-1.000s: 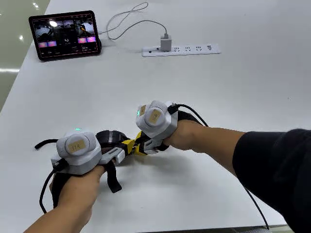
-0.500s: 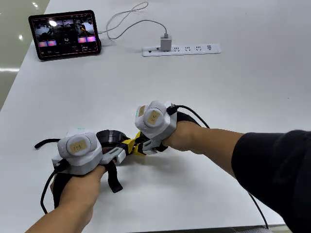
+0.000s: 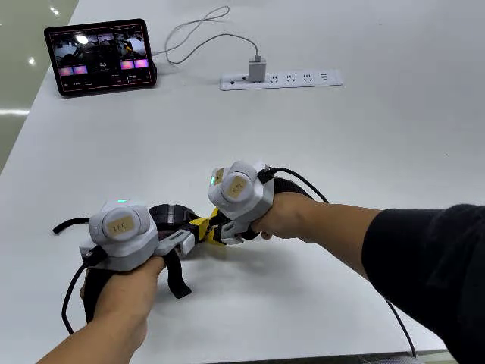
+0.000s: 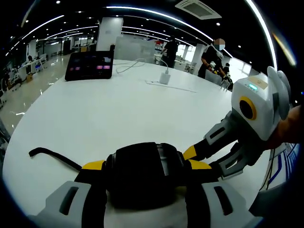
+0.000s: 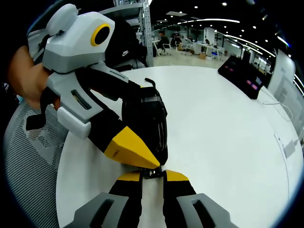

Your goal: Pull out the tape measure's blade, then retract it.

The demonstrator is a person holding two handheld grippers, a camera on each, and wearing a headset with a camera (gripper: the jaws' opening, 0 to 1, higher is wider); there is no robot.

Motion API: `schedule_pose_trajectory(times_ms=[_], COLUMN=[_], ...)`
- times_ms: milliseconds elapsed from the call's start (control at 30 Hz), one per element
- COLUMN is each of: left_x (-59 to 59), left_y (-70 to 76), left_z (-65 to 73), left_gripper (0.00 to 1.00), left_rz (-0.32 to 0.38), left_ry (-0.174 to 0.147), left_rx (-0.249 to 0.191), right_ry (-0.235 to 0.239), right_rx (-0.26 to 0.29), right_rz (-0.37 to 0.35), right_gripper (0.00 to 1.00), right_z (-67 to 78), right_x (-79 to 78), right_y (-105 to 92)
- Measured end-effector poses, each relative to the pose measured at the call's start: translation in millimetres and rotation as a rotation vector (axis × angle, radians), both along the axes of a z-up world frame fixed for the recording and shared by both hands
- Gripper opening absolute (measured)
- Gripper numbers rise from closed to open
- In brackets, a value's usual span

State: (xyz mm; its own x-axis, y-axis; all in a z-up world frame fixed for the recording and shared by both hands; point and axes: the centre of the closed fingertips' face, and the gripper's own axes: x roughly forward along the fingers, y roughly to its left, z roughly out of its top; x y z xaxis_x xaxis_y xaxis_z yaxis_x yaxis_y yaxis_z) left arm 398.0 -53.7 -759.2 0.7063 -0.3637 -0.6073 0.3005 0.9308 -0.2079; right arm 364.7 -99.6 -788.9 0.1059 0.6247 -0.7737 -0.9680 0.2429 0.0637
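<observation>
My left gripper (image 4: 145, 165) clamps the tape measure (image 4: 142, 183) low on the table (image 3: 341, 152), while my right gripper (image 5: 153, 177), meeting it nose-to-nose, pinches the blade tip (image 5: 153, 173).

Head view overhead — both gripper views close on tape measure (image 4: 145, 173).

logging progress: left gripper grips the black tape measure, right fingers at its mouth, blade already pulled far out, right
No blade is out yet: the right gripper view shows the right gripper pinched close against the tape measure. The left gripper does grip it.
</observation>
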Motion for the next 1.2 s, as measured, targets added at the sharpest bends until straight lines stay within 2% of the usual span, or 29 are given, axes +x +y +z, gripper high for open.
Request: schedule_pose_trajectory(times_ms=[100,267,333,400,667,767,967,1033,1133,1167,1200], left_x=[-0.8,1.2,0.8,2.0,0.1,-1.6,-2.6,-3.8,-6.3,-9.3,-11.5], left_y=[-0.3,0.0,1.5,4.0,8.3,9.4,10.7,9.9,10.9,9.4,6.4], left_z=[3.0,9.3,8.2,10.1,13.7,16.8,17.9,18.3,18.0,16.0,15.3], left_gripper=[0.63,0.63,0.71,0.75,0.86,0.9,0.99,0.99,0.99,0.99,0.99], left_rz=[0.002,0.003,0.009,0.013,-0.007,-0.023,-0.028,-0.038,-0.072,-0.124,-0.139], left_ry=[0.002,-0.012,0.003,-0.015,-0.027,-0.036,-0.035,-0.034,-0.037,-0.037,-0.028], left_rx=[-0.006,-0.017,-0.028,-0.033,-0.021,-0.015,-0.03,-0.033,-0.005,0.024,0.012], right_ry=[0.002,-0.015,-0.018,-0.015,-0.007,0.006,0.006,0.002,0.001,0.0,-0.001], right_rx=[-0.004,0.002,0.004,0.002,-0.015,0.009,0.012,0.017,0.023,0.025,0.025], right_rz=[0.0,-0.015,-0.024,-0.029,-0.044,-0.064,-0.084,-0.091,-0.107,-0.114,-0.118], right_gripper=[0.13,0.2,0.23,0.26,0.36,0.38,0.42,0.42,0.43,0.44,0.44], right_z=[1.4,5.9,7.3,7.4,9.5,12.7,16.3,18.8,21.2,22.1,22.4], right_x=[0.6,4.7,5.3,4.3,-2.9,-5.1,-6.9,-6.9,-6.8,-7.7,-8.1], right_y=[-3.3,-3.9,-3.5,-3.9,-8.6,-9.2,-13.9,-15.8,-19.4,-21.2,-22.4])
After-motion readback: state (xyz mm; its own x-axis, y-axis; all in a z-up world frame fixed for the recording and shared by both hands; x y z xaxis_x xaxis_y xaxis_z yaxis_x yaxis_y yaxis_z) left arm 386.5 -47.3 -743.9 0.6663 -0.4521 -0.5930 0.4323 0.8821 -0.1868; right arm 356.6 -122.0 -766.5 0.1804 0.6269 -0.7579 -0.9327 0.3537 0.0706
